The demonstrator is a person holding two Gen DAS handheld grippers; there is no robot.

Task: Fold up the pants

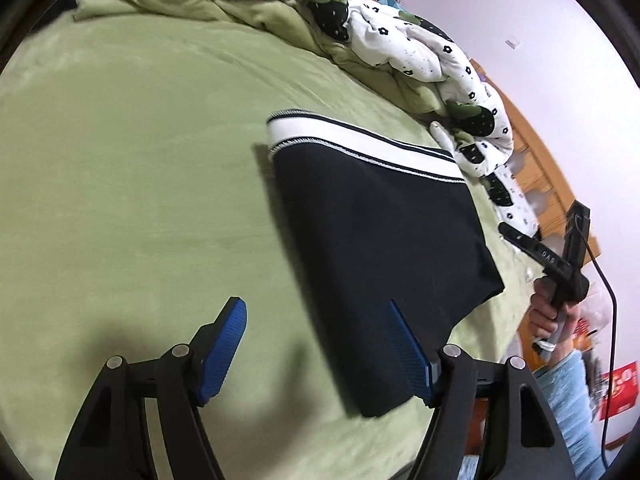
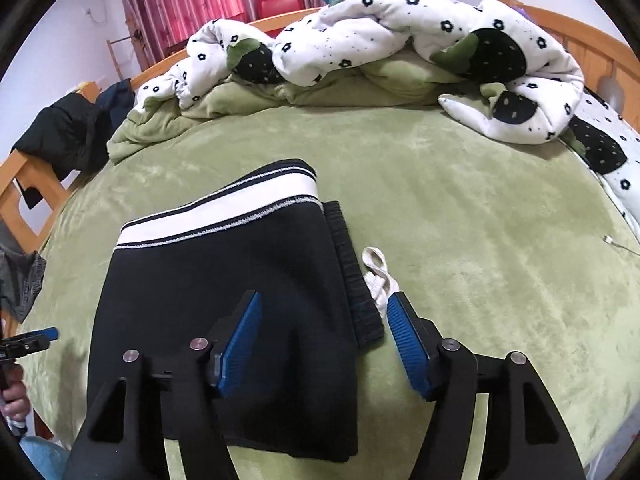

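The dark navy pants (image 1: 372, 240) lie folded into a compact stack on the green bed, with a white striped band (image 1: 352, 140) at the far end. In the right wrist view the pants (image 2: 240, 276) show a ribbed waistband and a white drawstring (image 2: 378, 276) at their right edge. My left gripper (image 1: 316, 354) is open and empty, above the stack's near left edge. My right gripper (image 2: 326, 348) is open and empty, above the stack's near right edge. The right gripper (image 1: 560, 268) also shows in the left wrist view.
The green bedspread (image 2: 480, 220) covers the bed. A crumpled white flowered quilt (image 2: 360, 32) and green blanket are heaped at the far side, against a wooden bed frame (image 2: 580, 36). Dark clothes (image 2: 68, 132) hang on a wooden chair at the left.
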